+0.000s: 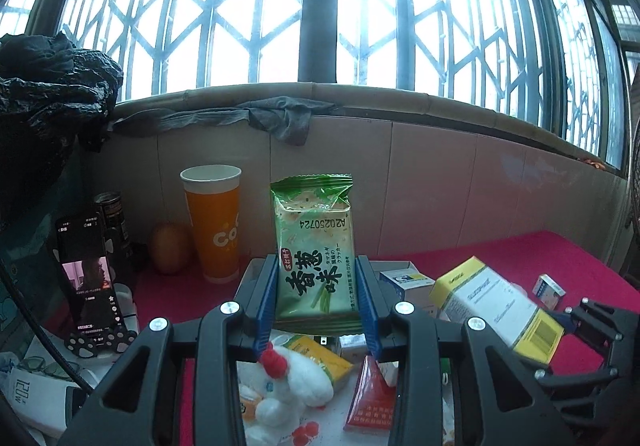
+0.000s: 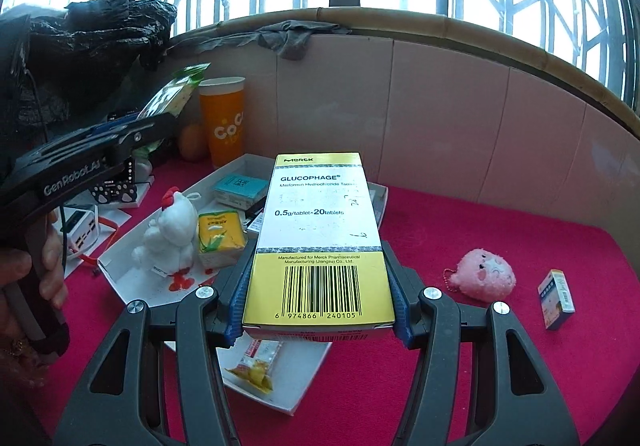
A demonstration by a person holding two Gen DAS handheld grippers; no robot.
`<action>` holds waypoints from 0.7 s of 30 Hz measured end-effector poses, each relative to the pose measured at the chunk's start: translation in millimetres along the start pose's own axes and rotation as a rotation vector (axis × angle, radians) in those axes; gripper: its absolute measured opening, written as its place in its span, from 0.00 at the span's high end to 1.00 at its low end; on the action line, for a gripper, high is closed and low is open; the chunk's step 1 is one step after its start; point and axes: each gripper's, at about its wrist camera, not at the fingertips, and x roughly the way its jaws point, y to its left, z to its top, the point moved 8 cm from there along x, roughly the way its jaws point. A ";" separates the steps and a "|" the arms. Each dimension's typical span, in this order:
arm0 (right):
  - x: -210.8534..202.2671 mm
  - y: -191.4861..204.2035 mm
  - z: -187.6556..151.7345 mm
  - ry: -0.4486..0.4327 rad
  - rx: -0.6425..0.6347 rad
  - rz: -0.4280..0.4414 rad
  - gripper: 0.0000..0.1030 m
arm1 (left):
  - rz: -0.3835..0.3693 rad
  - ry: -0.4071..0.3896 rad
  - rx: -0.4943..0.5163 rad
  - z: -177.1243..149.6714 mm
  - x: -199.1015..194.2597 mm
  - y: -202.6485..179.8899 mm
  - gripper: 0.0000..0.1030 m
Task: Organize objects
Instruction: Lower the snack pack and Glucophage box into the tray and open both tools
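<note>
My left gripper (image 1: pixel 318 294) is shut on a green cracker packet (image 1: pixel 314 250), held upright above the white tray (image 2: pixel 120 278). In the right wrist view the same packet (image 2: pixel 172 94) sticks up from the left gripper at the far left. My right gripper (image 2: pixel 318 282) is shut on a yellow and white Glucophage medicine box (image 2: pixel 320 238), lifted over the tray's right side. From the left wrist that box (image 1: pixel 496 306) hangs at the right. In the tray lie a white plush chicken (image 2: pixel 172 230), a yellow tissue pack (image 2: pixel 220 234), a teal box (image 2: pixel 240 186) and sachets.
A pink plush pig (image 2: pixel 486 274) and a small medicine box (image 2: pixel 558 298) lie on the red cloth (image 2: pixel 480 366) at the right. An orange paper cup (image 1: pixel 214 226), an orange fruit (image 1: pixel 170 248), a phone on a stand (image 1: pixel 90 278) and a charger (image 2: pixel 82 226) crowd the left. A tiled wall stands behind.
</note>
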 end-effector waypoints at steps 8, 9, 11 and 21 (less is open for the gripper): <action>33.8 22.1 -2.9 0.082 -0.007 0.025 0.45 | -0.034 0.110 -0.043 2.6 50.9 -1.0 0.64; 37.2 25.4 -2.7 0.087 -0.013 0.025 0.45 | -0.036 0.127 -0.049 0.4 55.5 -1.8 0.64; 44.6 31.6 -1.4 0.097 -0.015 0.032 0.45 | -0.036 0.159 -0.072 -3.1 63.1 -0.8 0.64; 63.9 56.4 5.9 0.099 -0.017 0.057 0.42 | -0.018 0.162 -0.146 0.0 66.0 9.5 0.11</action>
